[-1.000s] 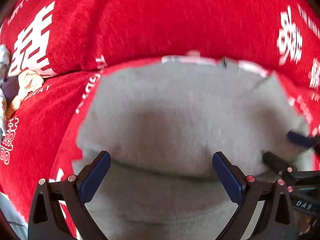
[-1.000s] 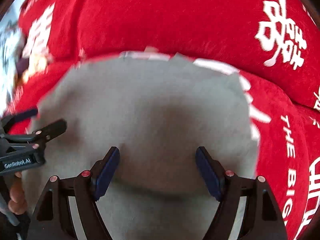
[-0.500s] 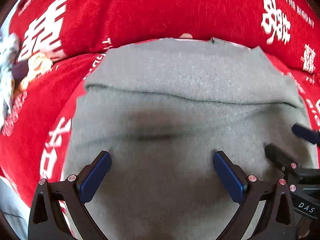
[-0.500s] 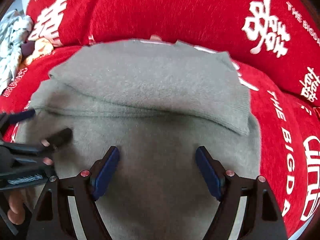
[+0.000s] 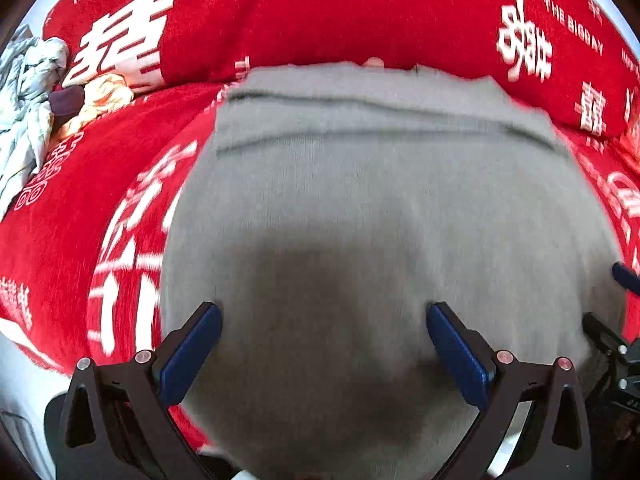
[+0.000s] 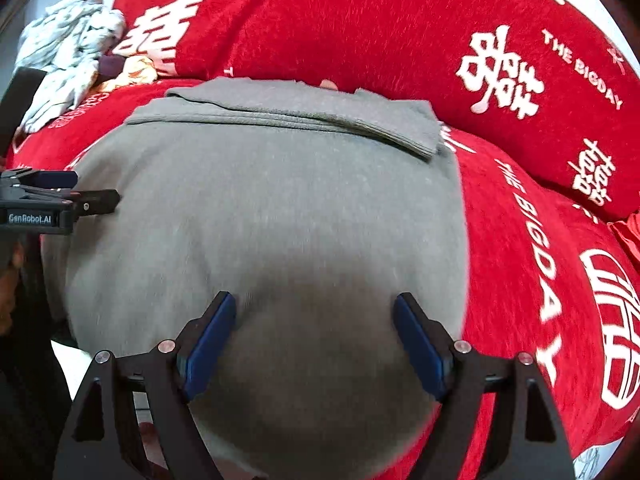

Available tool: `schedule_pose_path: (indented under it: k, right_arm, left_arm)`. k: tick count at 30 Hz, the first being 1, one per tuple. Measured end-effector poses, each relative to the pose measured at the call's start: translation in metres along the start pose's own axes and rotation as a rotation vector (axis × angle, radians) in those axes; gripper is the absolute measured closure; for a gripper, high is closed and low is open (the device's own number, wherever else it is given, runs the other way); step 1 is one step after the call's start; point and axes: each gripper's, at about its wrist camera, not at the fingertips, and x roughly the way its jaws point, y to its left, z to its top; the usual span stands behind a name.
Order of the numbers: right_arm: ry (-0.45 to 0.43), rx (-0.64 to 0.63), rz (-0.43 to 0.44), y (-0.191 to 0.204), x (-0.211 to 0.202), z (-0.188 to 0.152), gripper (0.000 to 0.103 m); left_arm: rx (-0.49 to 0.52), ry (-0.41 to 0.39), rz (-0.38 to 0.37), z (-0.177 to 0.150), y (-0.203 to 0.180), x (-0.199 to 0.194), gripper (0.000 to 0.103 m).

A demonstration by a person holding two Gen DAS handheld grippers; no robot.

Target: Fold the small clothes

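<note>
A grey sweater point(image 6: 260, 208) is lying folded on the red blanket point(image 6: 400, 32). Both the left hand-held gripper point(image 5: 324, 344) and right hand-held gripper point(image 6: 316, 332) are hovering over it, jaws apart, gripping nothing. Crumpled clothes point(image 6: 68, 52) are sitting beyond the sweater's left corner.

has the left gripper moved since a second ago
Yes. In the left wrist view, the grey garment and the red cover behind it now show further away, so the open left gripper has pulled back toward the person.
</note>
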Motion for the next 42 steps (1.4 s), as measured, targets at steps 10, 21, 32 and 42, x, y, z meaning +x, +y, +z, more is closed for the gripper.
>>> schedule_pose_path:
  k: [10, 21, 32, 42]
  right_arm:
    - [-0.053, -0.157, 0.034, 0.052, -0.018, 0.018, 0.017]
    - [0.038, -0.073, -0.053, 0.005, -0.028, -0.023, 0.017]
    - [0.12, 0.185, 0.023, -0.03, -0.023, -0.048, 0.016]
    - [0.099, 0.245, 0.115, -0.037, -0.03, -0.056, 0.091]
  left_arm:
    - [0.103, -0.026, 0.018, -0.018, -0.023, -0.01, 0.0]
    - [-0.212, 0.005, -0.02, -0.052, 0.073, -0.026, 0.0]
    - [-0.258, 0.169, -0.163, -0.067, 0.051, 0.007, 0.0]
    - [-0.256, 0.106, -0.188, -0.075, 0.046, -0.016, 0.047]
